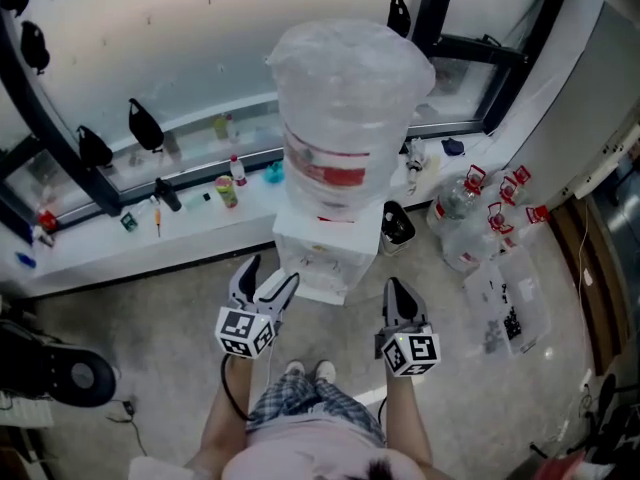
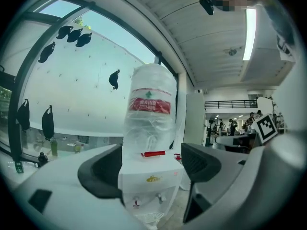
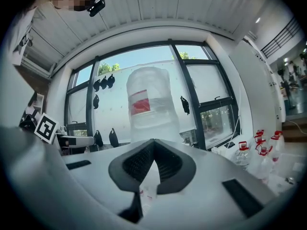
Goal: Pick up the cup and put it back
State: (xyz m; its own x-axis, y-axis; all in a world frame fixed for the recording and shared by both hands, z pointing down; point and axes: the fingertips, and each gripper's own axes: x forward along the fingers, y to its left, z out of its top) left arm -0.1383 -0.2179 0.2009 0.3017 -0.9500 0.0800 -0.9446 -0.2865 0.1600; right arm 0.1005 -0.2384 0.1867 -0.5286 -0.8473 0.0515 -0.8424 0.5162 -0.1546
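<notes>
Nearest the person, the left gripper [image 1: 266,277] had its dark, ribbed jaws set wide apart with nothing between them. The right gripper [image 1: 397,296] had its jaws pressed together at the tips, and nothing was caught there either. Both were held side by side above the speckled floor [image 1: 150,318] and pointed forward at the white, boxy water dispenser [image 1: 322,260], which stood just ahead and between them. The left gripper's jaws were just beside its front left corner. No view showed the cup plainly. In the left gripper view, a pale ribbed shape [image 2: 149,221] sat directly under the two small taps [image 2: 146,200], and whether it was an upright cup or the drip tray could not be told. If it was the cup, it lay straight ahead of and below the left gripper, which looked the likelier one to take it, being already spread and lined up with the taps. On top of the dispenser stood a large clear water bottle [image 1: 345,118], red-labelled and wrapped in crinkled plastic film. Beyond ran a white window sill [image 1: 150,238] with small bottles [image 1: 229,183], and spare jugs [image 1: 470,218] stood on the floor to the right.
</notes>
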